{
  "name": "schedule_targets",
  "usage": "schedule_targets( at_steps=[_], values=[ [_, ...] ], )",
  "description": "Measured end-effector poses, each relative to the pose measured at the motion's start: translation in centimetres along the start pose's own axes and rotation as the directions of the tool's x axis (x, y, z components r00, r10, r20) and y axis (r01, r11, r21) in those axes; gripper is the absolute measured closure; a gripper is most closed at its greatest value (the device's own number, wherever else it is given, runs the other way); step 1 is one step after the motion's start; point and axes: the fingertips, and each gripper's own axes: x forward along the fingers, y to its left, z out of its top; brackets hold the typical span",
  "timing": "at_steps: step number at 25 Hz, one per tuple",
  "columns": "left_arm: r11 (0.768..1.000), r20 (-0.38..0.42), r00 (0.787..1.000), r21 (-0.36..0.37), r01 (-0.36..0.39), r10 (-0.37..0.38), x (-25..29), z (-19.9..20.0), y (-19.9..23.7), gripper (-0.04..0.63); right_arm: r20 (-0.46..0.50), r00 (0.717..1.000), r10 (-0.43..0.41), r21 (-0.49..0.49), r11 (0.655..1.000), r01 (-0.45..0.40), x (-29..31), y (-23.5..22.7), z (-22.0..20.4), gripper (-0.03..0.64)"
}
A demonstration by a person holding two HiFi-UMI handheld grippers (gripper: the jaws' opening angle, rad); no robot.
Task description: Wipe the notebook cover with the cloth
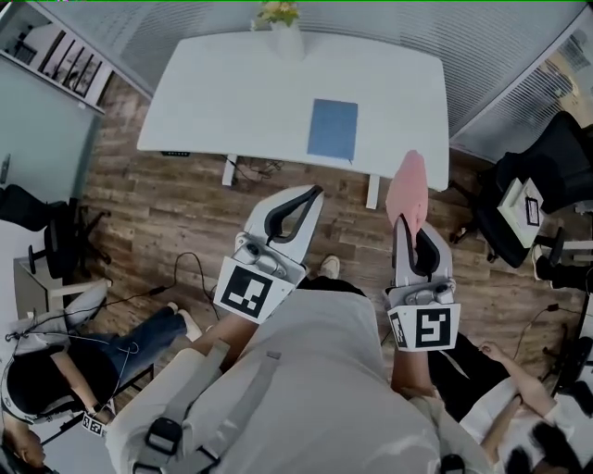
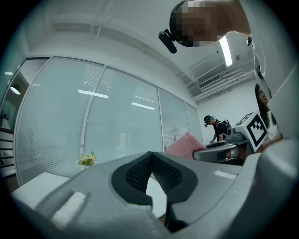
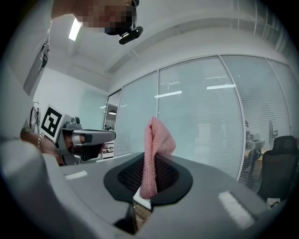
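A blue notebook (image 1: pixel 332 130) lies flat on the white table (image 1: pixel 222 102), towards its right half. Both grippers are held up in front of the table, short of its near edge. My right gripper (image 1: pixel 405 220) is shut on a pink cloth (image 1: pixel 408 188), which sticks up out of the jaws (image 3: pixel 156 140). My left gripper (image 1: pixel 313 194) is shut with nothing between its pads (image 2: pixel 140 175). In the left gripper view the cloth (image 2: pixel 186 144) and the right gripper (image 2: pixel 224 151) show at the right. The notebook is hidden in both gripper views.
A vase of yellow flowers (image 1: pixel 283 28) stands at the table's far edge. Black office chairs (image 1: pixel 547 176) crowd the right side, and another (image 1: pixel 46 227) is at the left. People sit at the lower left (image 1: pixel 56 370) and lower right (image 1: pixel 500 389). Cables (image 1: pixel 185 268) lie on the wooden floor.
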Motion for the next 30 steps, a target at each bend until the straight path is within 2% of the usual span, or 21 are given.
schedule_targets(
  at_steps=[7,14,30],
  values=[
    [0.999,-0.027,0.999,-0.01,-0.031,0.03,2.9,-1.5,2.4,0.595,-0.023,0.999,0.025,0.011,1.0,-0.025,3.6,-2.1,-1.4,0.594],
    [0.999,-0.033,0.999,-0.019,-0.028,0.027,5.9,-2.5,6.2,0.595,-0.038,0.999,0.035,-0.008,0.999,-0.035,8.4,-2.9,-1.7,0.594],
    [1.0,-0.03,0.999,-0.022,0.022,-0.023,13.2,-4.3,22.5,0.595,-0.057,0.998,0.024,-0.114,0.993,-0.031,26.9,-2.1,0.1,0.594]
  ],
)
